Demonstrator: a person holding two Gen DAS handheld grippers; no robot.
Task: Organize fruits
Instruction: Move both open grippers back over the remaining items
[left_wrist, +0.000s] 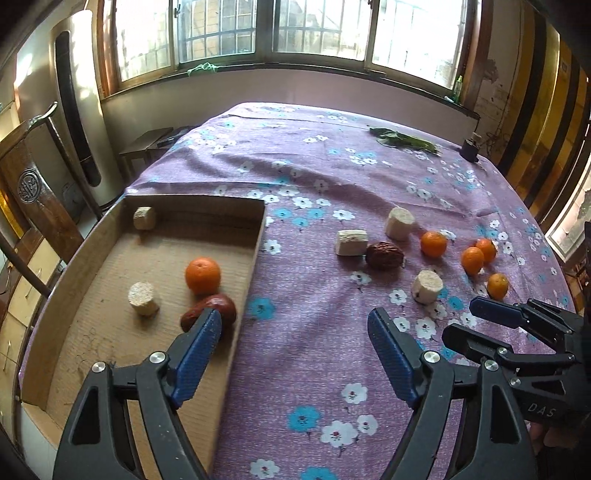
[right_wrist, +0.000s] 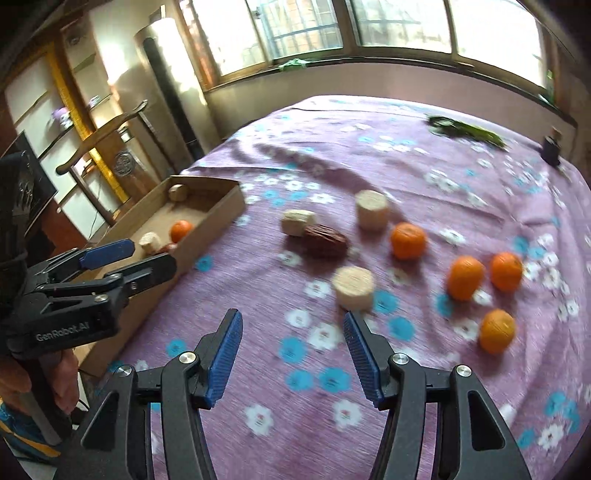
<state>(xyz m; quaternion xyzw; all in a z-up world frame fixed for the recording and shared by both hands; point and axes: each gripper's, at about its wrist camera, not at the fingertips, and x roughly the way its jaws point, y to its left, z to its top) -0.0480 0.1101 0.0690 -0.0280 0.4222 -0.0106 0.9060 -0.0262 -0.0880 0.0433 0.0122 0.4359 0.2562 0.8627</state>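
Note:
A shallow cardboard box (left_wrist: 258, 236) lies on the left of the table. It holds an orange (left_wrist: 202, 276), a red date (left_wrist: 212, 308) and two pale cylinder pieces (left_wrist: 144, 298). On the cloth lie a second date (left_wrist: 384, 254), several small oranges (left_wrist: 433, 243) and three pale pieces (left_wrist: 427, 286). My left gripper (left_wrist: 295, 325) is open and empty, its left finger over the box's near right corner by the date. My right gripper (right_wrist: 293, 332) is open and empty, just short of a pale piece (right_wrist: 353, 288). It also shows in the left wrist view (left_wrist: 480, 319).
The purple flowered tablecloth (left_wrist: 314, 177) covers the table. Green leaves (left_wrist: 402, 140) and a small dark pot (left_wrist: 470, 149) sit at the far right edge. A wooden chair (left_wrist: 33, 192) and a tall silver appliance (left_wrist: 79, 107) stand left of the table.

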